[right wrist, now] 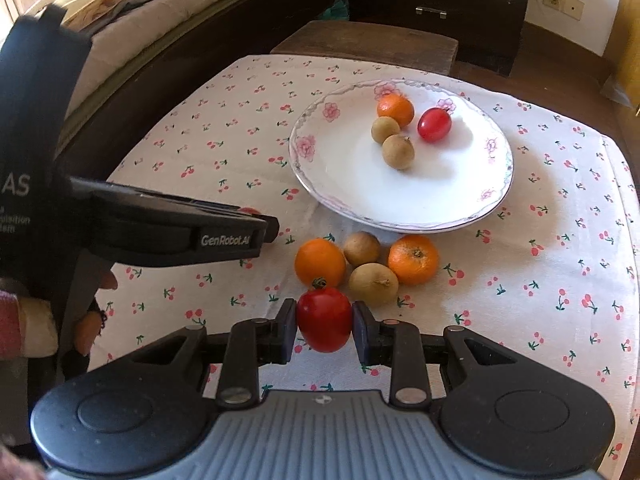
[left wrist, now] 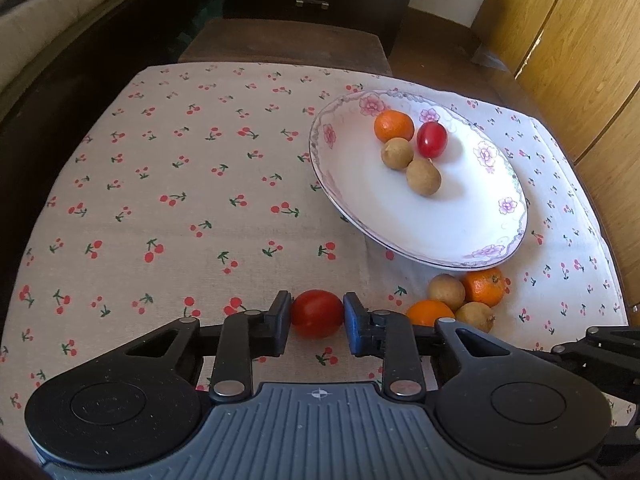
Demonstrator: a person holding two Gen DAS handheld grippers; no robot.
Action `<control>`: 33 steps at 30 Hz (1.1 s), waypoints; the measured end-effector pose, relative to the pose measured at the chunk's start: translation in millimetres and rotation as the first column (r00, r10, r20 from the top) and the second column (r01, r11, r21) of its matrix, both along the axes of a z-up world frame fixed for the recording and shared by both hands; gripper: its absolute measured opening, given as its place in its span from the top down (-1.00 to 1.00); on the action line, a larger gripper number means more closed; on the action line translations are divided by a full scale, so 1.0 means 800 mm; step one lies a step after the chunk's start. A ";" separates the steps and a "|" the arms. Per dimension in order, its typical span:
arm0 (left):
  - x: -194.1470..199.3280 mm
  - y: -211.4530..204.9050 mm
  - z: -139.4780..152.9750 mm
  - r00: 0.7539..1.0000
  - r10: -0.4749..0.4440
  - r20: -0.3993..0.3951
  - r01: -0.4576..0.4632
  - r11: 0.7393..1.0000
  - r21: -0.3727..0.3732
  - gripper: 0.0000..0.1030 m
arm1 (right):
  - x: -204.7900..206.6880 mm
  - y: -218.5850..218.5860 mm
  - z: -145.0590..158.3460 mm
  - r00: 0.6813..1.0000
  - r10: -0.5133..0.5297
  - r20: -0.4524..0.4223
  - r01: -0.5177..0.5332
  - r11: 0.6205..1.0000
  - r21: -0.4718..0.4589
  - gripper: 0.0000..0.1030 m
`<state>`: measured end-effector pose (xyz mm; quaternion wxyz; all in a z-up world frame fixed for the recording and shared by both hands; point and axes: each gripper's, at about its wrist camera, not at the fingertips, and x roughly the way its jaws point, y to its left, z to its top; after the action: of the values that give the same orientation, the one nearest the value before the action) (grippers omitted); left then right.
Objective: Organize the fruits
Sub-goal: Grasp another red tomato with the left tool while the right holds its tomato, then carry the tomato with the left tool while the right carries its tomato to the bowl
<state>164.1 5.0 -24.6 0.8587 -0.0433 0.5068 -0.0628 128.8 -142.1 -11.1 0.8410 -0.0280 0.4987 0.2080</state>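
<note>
1. The near side of the tomato [left wrist: 316,313] held by the left gripper [left wrist: 316,322] is hidden behind its own body; only its top and flanks show between the pads.
2. In the right wrist view that same gripper's fingertips are masked by its black side plate, so the fruit it holds cannot be seen there, apart perhaps from a sliver of red at its top edge.
3. A person's fingers show at the left edge, partly cut off.
4. The left gripper is closed tight on its tomato, both pads pressing on it just above the cherry-print cloth [left wrist: 180,184].
5. The right gripper [right wrist: 324,326] is likewise clamped on a second tomato with a green stem [right wrist: 324,318]; whether that one rests on the cloth or is lifted cannot be told.
6. The flowered plate [right wrist: 360,200] sits far and to the right, carrying one orange [right wrist: 395,109], two brown round fruits [right wrist: 385,129] and a small red tomato [right wrist: 434,124], all clustered at its far side.
7. Near the plate's near rim lie two loose oranges [right wrist: 413,259] and two loose brown fruits [right wrist: 373,284], touching one another, just beyond the right gripper.
8. A dark wooden stool [right wrist: 368,42] stands beyond the far edge of the cloth.
</note>
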 end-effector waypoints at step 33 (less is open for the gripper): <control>-0.018 -0.033 0.049 0.992 -0.082 0.092 0.083 0.997 -0.008 0.31 | 0.028 -0.042 0.027 0.985 -0.156 0.069 0.153 0.987 0.043 0.40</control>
<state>149.6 -21.5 14.8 0.8775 -0.0244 0.4677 -0.1029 150.9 -175.7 10.7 0.8723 0.0188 0.4649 0.1503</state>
